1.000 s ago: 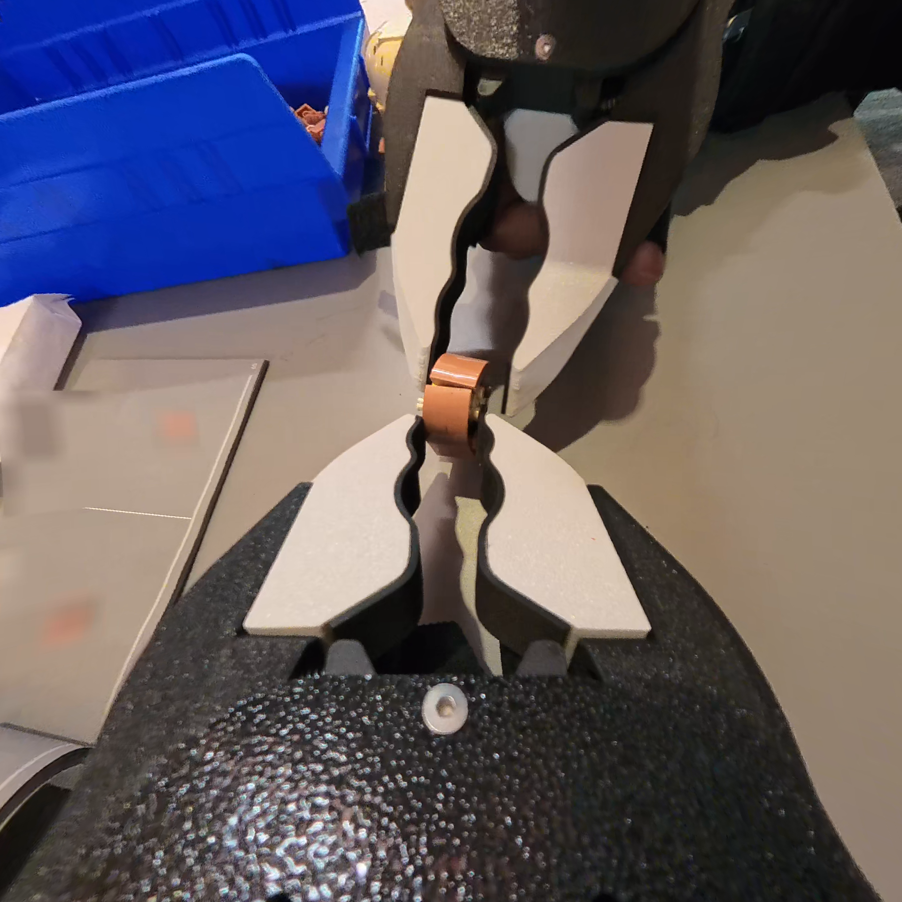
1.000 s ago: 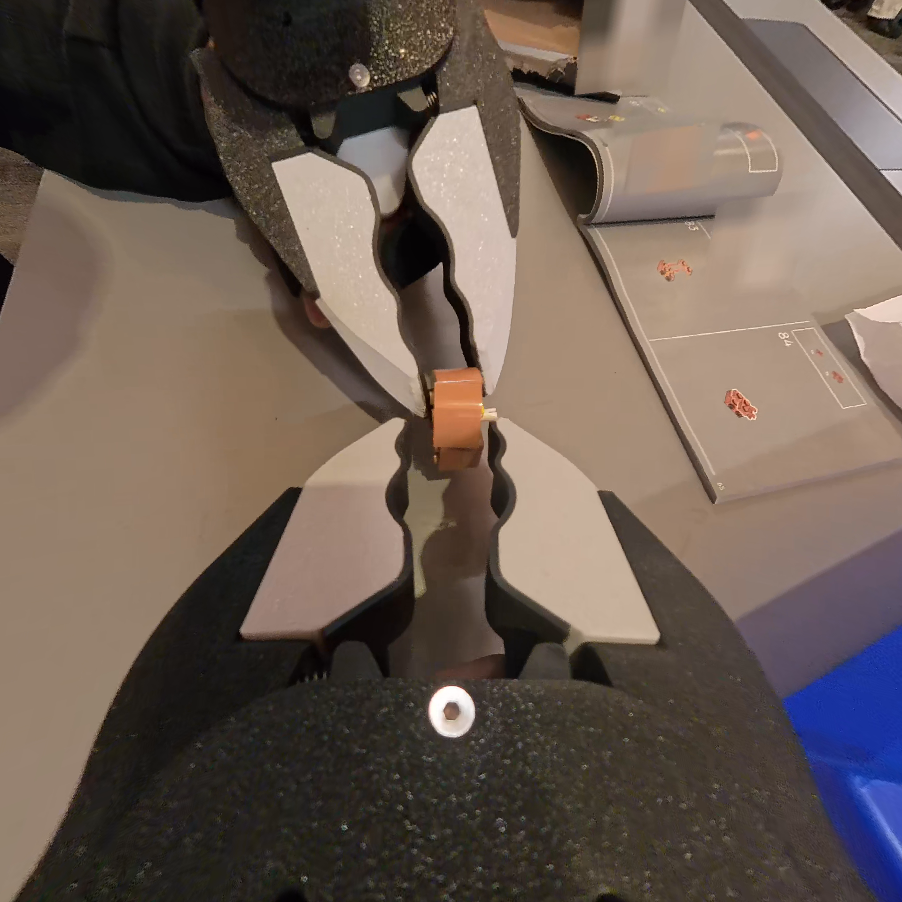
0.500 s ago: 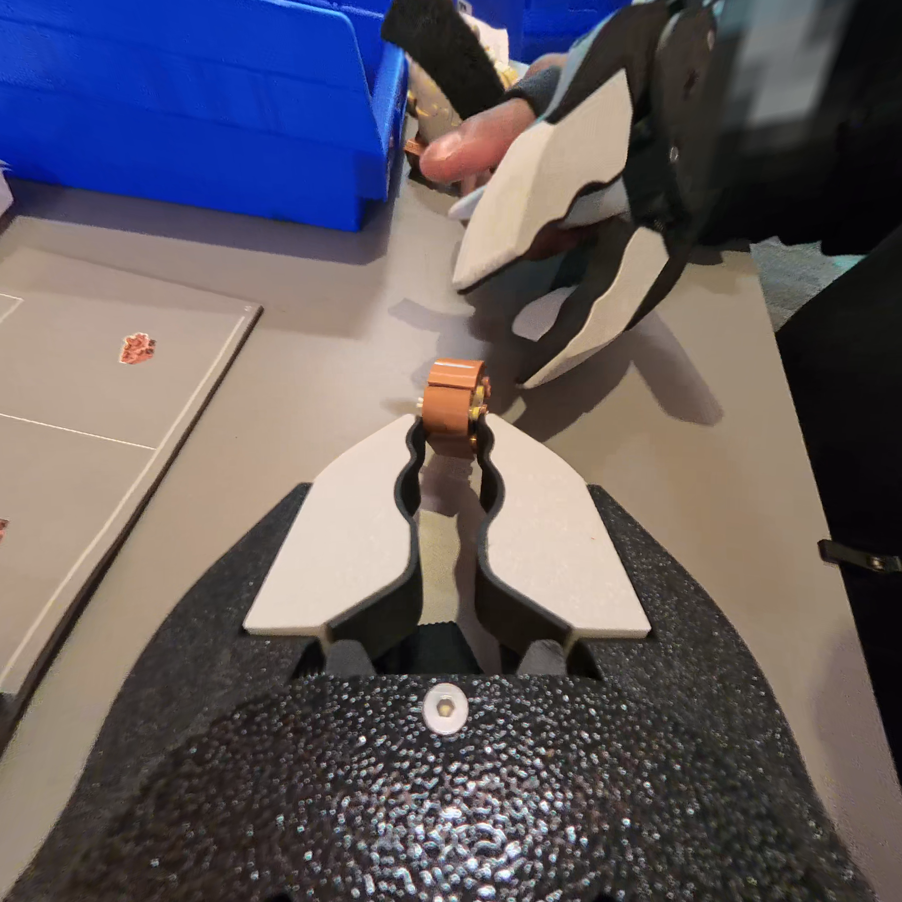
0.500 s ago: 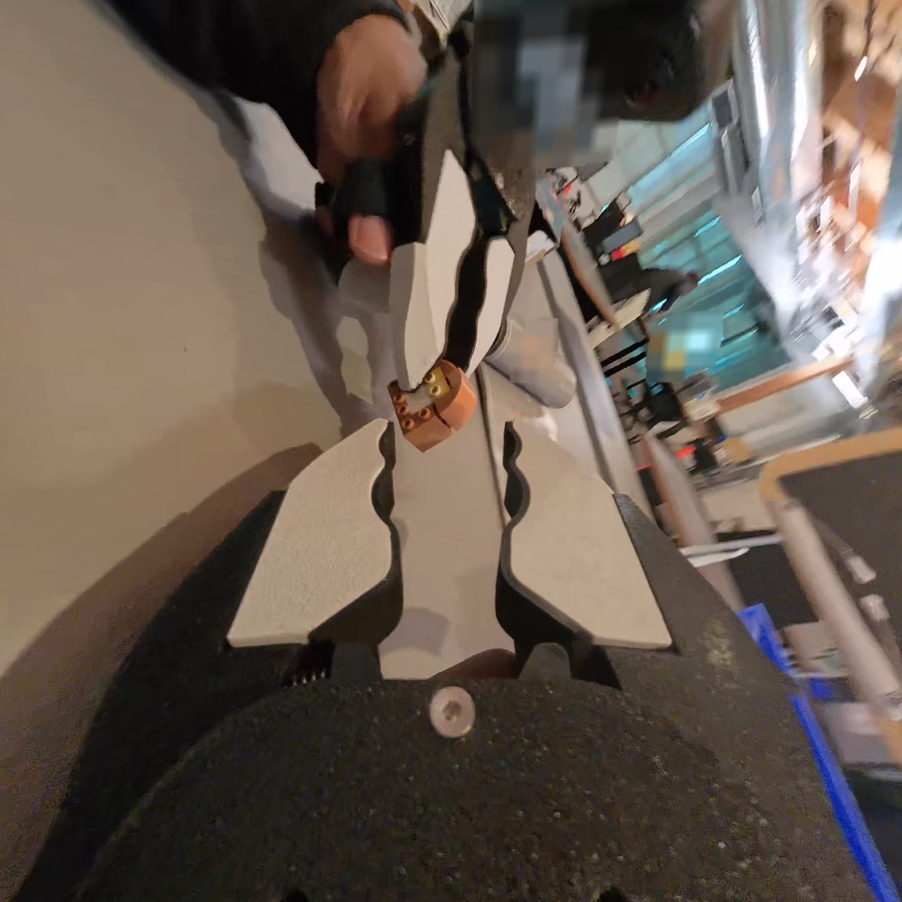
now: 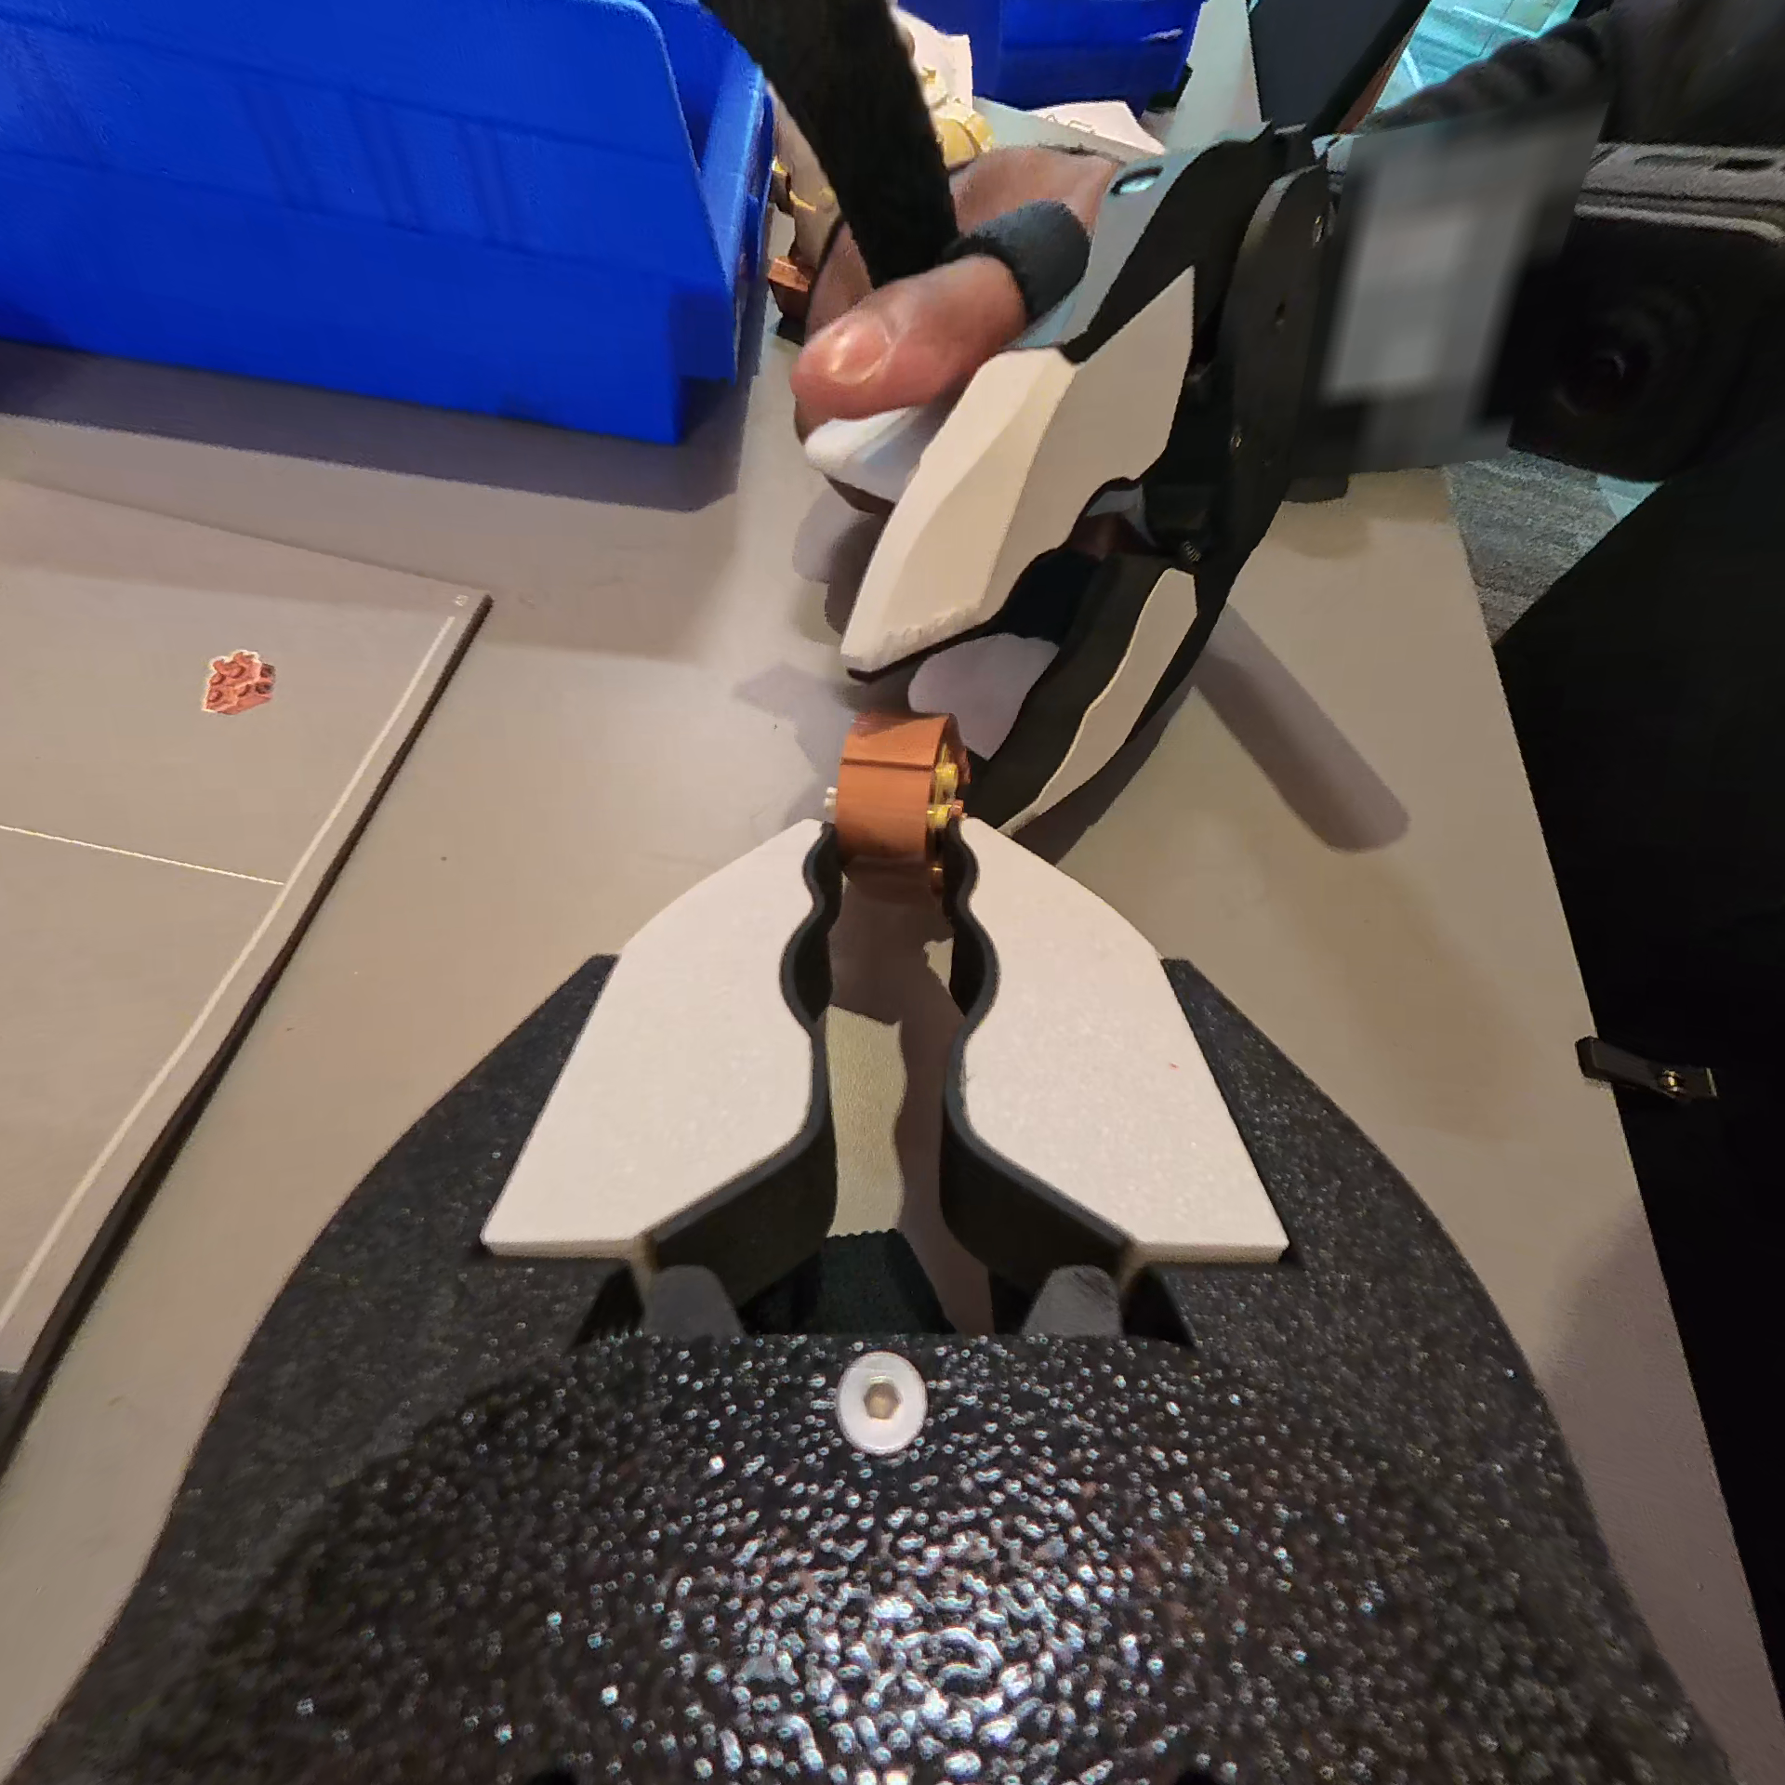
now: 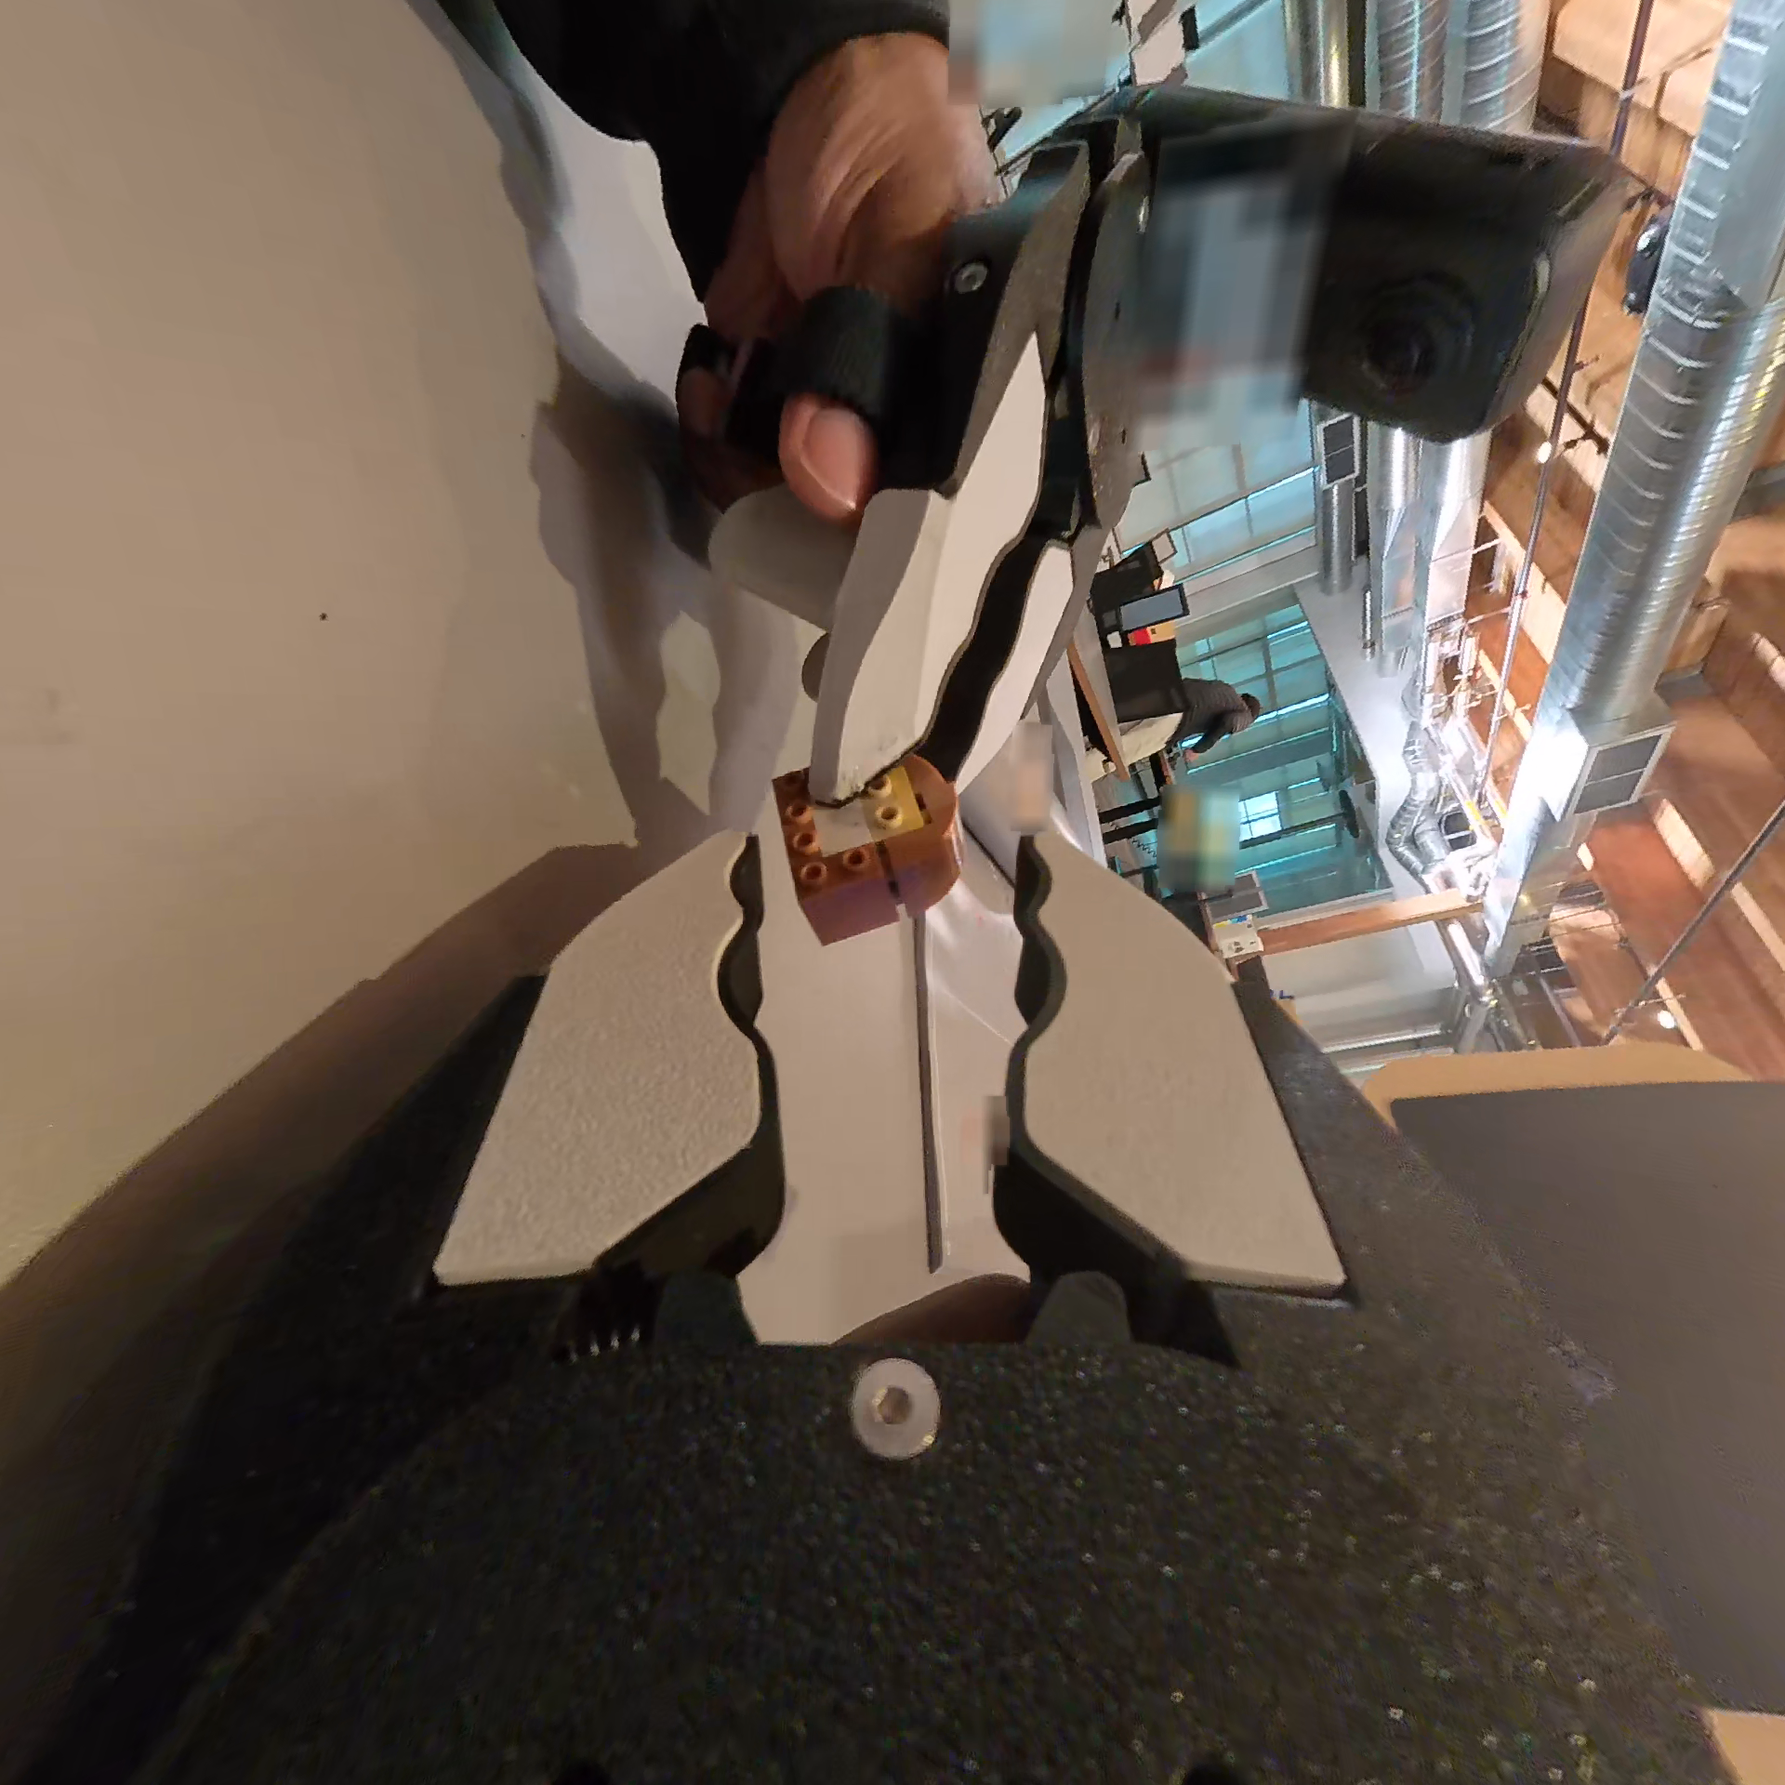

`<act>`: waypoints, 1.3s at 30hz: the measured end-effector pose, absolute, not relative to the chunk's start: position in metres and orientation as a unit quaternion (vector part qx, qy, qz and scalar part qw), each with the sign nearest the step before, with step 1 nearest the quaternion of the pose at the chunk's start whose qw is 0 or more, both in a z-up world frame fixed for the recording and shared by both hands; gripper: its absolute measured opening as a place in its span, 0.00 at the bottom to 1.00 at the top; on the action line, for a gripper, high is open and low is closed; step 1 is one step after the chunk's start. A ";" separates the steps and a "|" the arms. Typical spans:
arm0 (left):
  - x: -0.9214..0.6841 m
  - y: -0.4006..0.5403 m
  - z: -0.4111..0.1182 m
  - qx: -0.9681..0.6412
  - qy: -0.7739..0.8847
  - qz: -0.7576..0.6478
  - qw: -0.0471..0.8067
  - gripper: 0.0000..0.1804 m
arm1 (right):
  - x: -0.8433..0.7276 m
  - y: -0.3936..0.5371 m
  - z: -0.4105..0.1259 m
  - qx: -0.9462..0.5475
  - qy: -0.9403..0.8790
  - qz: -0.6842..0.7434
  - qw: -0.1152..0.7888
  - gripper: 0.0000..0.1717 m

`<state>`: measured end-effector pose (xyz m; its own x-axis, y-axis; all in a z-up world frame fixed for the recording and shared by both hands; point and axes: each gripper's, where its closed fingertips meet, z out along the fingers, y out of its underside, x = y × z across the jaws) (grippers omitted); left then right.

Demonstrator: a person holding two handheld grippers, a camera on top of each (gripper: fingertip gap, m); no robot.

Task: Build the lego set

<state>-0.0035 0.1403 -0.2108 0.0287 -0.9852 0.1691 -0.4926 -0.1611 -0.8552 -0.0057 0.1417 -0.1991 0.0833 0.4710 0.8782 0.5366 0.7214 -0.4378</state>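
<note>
My left gripper (image 5: 893,840) is shut on a small brown brick assembly (image 5: 884,792), its pads pressed on the two flat faces, a little above the grey table (image 5: 580,734). The right wrist view shows the assembly (image 6: 860,855) with a studded brown face and a yellow and a white piece, pinched by the left gripper (image 6: 889,773) from above. My right gripper (image 6: 881,850) is open; its fingertips (image 6: 710,869) stand on either side of the assembly without touching it. In the left wrist view the right gripper (image 5: 951,720) is rolled on its side just beyond the assembly.
Blue storage bins (image 5: 338,193) stand at the back left. A grey printed sheet (image 5: 193,869) with a small brick picture lies at the left. A person's hand (image 5: 898,348) holds the right gripper. The table edge (image 5: 1507,773) runs along the right. The grippers are tip to tip, or close to it.
My right gripper opened, let go of the brown assembly, rolled sideways and drew back a little. My left gripper kept its hold on the assembly throughout.
</note>
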 end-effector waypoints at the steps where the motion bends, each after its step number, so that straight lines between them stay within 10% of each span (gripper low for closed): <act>1: -0.004 0.140 -0.211 -0.649 0.570 -0.400 0.306 0.11 | -0.006 0.142 -0.199 -0.368 -0.678 -0.027 0.636 0.29; 39: -0.011 0.138 -0.207 -0.649 0.583 -0.389 0.296 0.11 | -0.017 0.142 -0.199 -0.309 -0.687 -0.072 0.653 0.20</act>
